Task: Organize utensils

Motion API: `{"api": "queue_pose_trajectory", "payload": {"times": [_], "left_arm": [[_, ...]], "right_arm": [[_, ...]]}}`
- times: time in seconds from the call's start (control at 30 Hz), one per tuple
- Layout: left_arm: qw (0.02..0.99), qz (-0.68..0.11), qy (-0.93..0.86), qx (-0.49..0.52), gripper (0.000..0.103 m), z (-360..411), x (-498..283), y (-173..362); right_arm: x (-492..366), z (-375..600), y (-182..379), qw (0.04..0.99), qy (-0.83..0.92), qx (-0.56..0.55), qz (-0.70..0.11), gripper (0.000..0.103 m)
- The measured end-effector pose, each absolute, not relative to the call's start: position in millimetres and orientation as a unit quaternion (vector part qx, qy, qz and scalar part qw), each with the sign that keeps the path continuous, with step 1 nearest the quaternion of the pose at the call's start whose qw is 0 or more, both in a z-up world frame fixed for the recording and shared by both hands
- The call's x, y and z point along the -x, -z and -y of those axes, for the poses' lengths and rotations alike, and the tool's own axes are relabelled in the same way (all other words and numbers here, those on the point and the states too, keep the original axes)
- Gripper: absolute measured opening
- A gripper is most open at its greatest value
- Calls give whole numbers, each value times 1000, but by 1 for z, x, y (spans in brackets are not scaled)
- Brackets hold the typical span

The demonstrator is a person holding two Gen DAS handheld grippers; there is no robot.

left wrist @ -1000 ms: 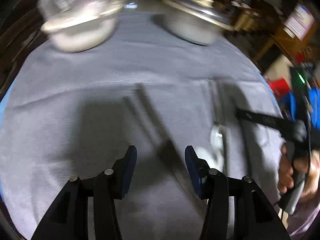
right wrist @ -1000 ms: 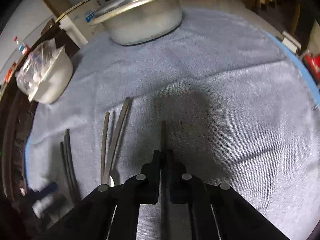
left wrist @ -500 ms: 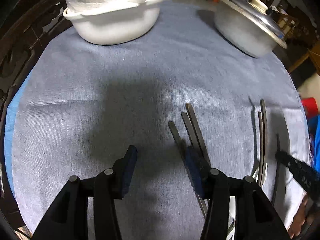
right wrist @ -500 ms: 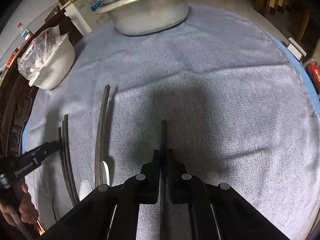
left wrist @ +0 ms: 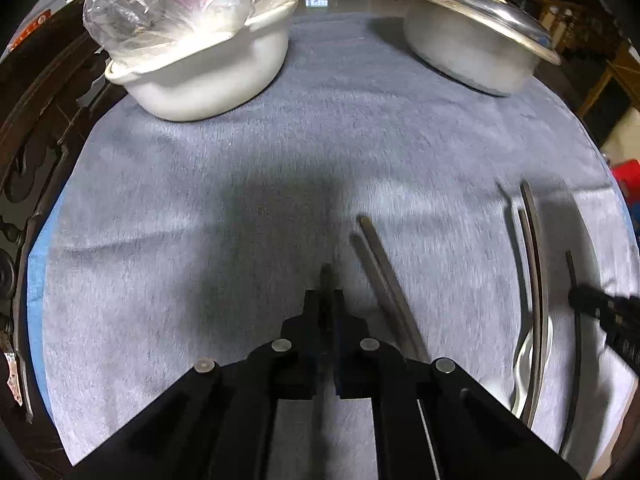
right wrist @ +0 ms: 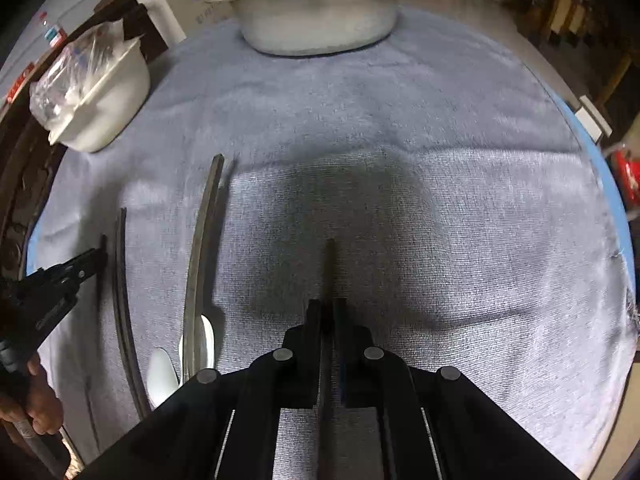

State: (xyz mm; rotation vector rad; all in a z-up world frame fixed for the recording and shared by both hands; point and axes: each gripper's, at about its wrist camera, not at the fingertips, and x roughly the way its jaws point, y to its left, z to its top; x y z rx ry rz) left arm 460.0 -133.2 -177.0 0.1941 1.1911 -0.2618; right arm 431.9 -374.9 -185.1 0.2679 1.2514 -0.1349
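My left gripper (left wrist: 327,300) is shut on a dark chopstick (left wrist: 326,276) whose tip sticks out ahead of the fingers. Two more chopsticks (left wrist: 384,276) lie just to its right on the grey cloth. Further right lie two metal spoons (left wrist: 534,280). My right gripper (right wrist: 329,312) is shut on another thin dark chopstick (right wrist: 330,268) above the cloth; it shows at the right edge of the left wrist view (left wrist: 580,298). In the right wrist view the spoons (right wrist: 198,276) and chopsticks (right wrist: 122,280) lie to the left, with the left gripper (right wrist: 100,256) beside them.
A white bowl (left wrist: 208,68) with a clear plastic bag stands at the back left. A lidded metal pot (left wrist: 476,40) stands at the back right. A grey cloth (left wrist: 280,160) covers the round table, with a dark carved chair back (left wrist: 24,184) at the left edge.
My left gripper went from open to shut on a chopstick. The right gripper stayed shut on its chopstick and moved little.
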Motion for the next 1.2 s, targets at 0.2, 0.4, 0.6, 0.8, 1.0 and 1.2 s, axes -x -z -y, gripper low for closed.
{"api": "queue_pose_trajectory", "payload": {"times": [0.2, 0.4, 0.6, 0.8, 1.0, 1.2], "left_arm": [[829, -532, 155, -71, 5, 92, -421, 154], [842, -509, 179, -25, 5, 76, -400, 115], [842, -504, 191, 9, 5, 70, -400, 102], [867, -453, 206, 28, 5, 58, -367, 62], [905, -365, 216, 45, 5, 50, -304, 8], [941, -275, 192, 53, 5, 39, -233, -20]], "right_arm": [[-408, 379, 172, 819, 39, -161, -549, 6], [-380, 375, 139, 848, 31, -153, -506, 6], [-350, 374, 110, 868, 21, -158, -470, 6], [-312, 372, 74, 896, 14, -157, -416, 6], [-261, 362, 41, 932, 30, -134, -335, 6], [-208, 349, 28, 952, 64, -123, -272, 6]]}}
